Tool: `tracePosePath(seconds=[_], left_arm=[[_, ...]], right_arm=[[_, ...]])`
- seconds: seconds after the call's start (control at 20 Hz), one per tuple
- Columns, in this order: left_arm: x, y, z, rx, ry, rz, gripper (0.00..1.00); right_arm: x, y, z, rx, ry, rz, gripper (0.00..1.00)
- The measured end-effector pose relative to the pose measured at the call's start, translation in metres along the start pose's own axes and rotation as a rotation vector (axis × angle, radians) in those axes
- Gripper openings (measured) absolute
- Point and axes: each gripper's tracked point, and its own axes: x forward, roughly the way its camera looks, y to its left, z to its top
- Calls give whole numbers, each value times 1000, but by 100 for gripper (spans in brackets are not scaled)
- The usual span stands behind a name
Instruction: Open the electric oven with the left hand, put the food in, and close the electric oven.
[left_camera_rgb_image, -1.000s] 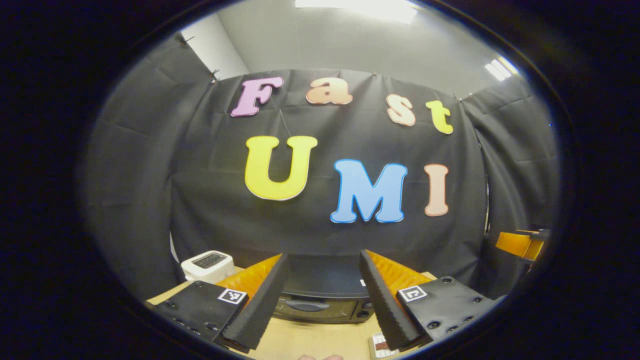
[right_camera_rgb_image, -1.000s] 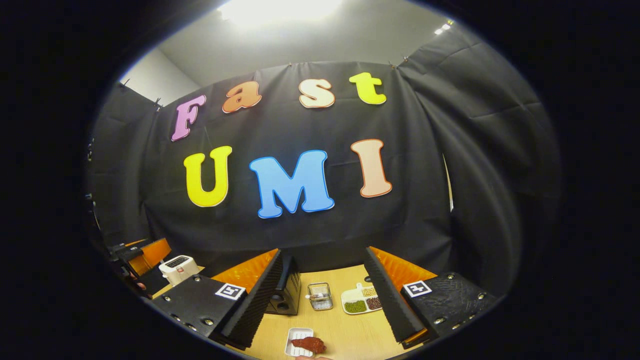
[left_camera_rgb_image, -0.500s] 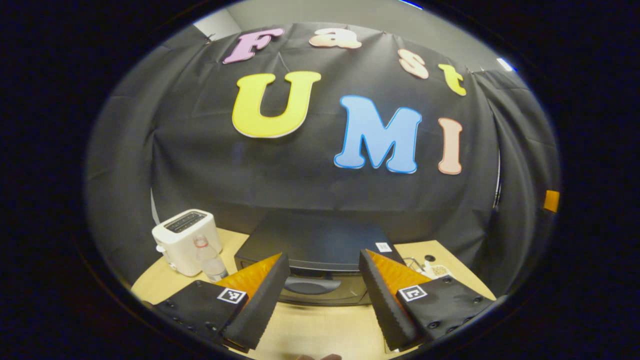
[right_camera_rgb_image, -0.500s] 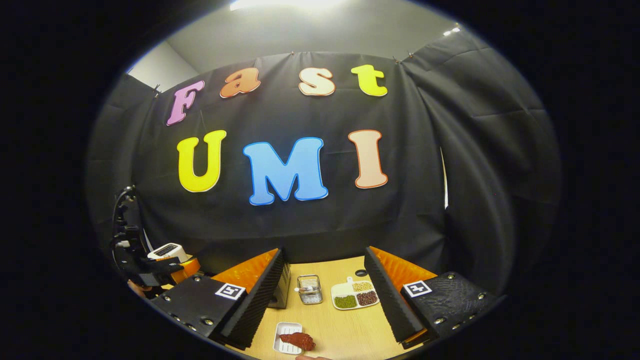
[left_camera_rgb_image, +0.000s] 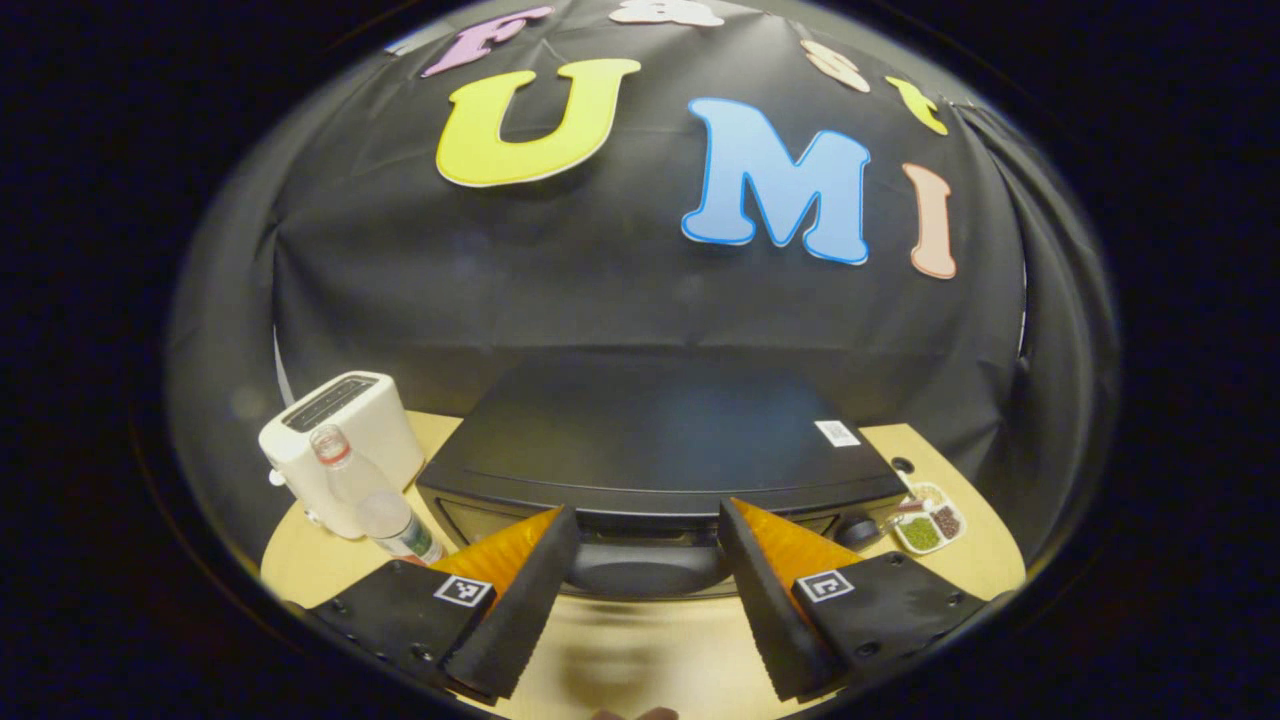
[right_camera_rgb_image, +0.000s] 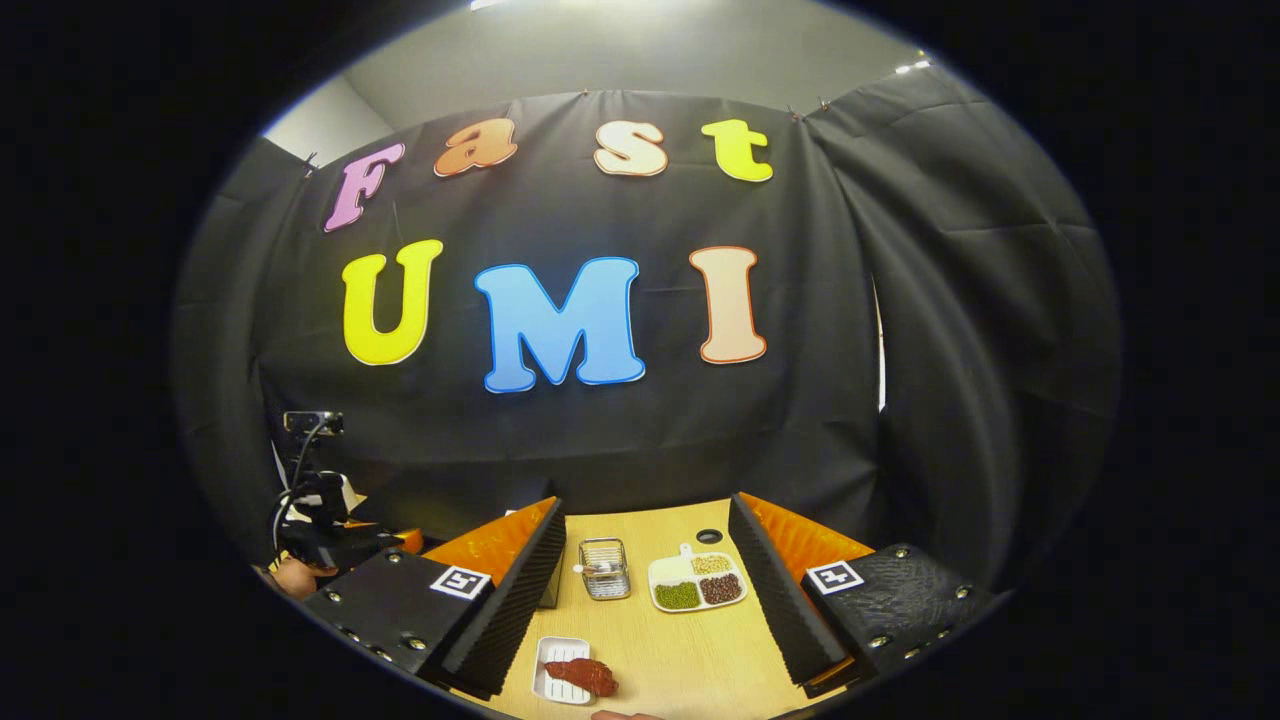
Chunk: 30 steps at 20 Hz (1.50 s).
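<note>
Left gripper view: the left gripper has its fingers apart, holding nothing, in front of the closed black electric oven, the door handle between them. Right gripper view: the right gripper is also spread and empty above the wooden table; the reddish food lies on a small white tray near its left finger.

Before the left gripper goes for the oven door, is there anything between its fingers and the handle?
Nothing visible blocks it. In the left gripper view the left gripper is open with the oven's handle straight ahead between its fingers. The bottle and toaster stand off to the side of the oven.
</note>
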Motion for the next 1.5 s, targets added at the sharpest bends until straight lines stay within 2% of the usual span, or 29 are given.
tracePosePath(seconds=[0.05, 0.35, 0.4, 0.45, 0.5, 0.55, 0.6, 0.75, 0.9, 0.95, 1.2, 1.4, 1.45, 1.5], left_arm=[[1, 0, 2, 14, -8, 7, 98], [2, -2, -4, 71, 2, 8, 94], [1, -2, -7, 73, 1, 8, 98], [-3, -2, -9, 64, 5, 6, 95], [-9, -3, -12, 60, 5, 2, 94], [-14, -2, -15, 64, 7, -3, 93], [-19, -2, -18, 68, 8, -5, 95], [-30, -2, -29, 73, 16, -5, 93], [-45, -1, -46, 42, 35, 3, 98], [-49, -1, -52, 35, 42, 3, 95], [-65, -1, -85, 33, 77, -2, 98], [-73, 1, -118, 21, 135, -3, 93], [-74, 1, -126, 21, 146, 2, 100], [-76, 2, -135, 22, 168, 15, 98]], right_arm=[[1, 2, 0, 0, 1, 0, 99], [4, 14, 2, 8, -4, 15, 99], [3, 15, 3, 13, -9, 17, 99], [3, 17, 5, 19, -15, 20, 99], [2, 18, 5, 23, -20, 22, 94], [1, 19, 6, 26, -23, 21, 99], [-1, 19, 5, 29, -25, 20, 99], [-2, 19, 3, 46, -22, 19, 99], [-4, 20, 2, 53, -22, 24, 99], [-3, 21, 3, 52, -23, 27, 99], [-5, 20, -2, 42, -13, 36, 99], [-7, 21, -9, 57, 6, 47, 99], [-7, 20, -10, 56, 10, 47, 99], [-8, 19, -12, 52, 13, 47, 99]])
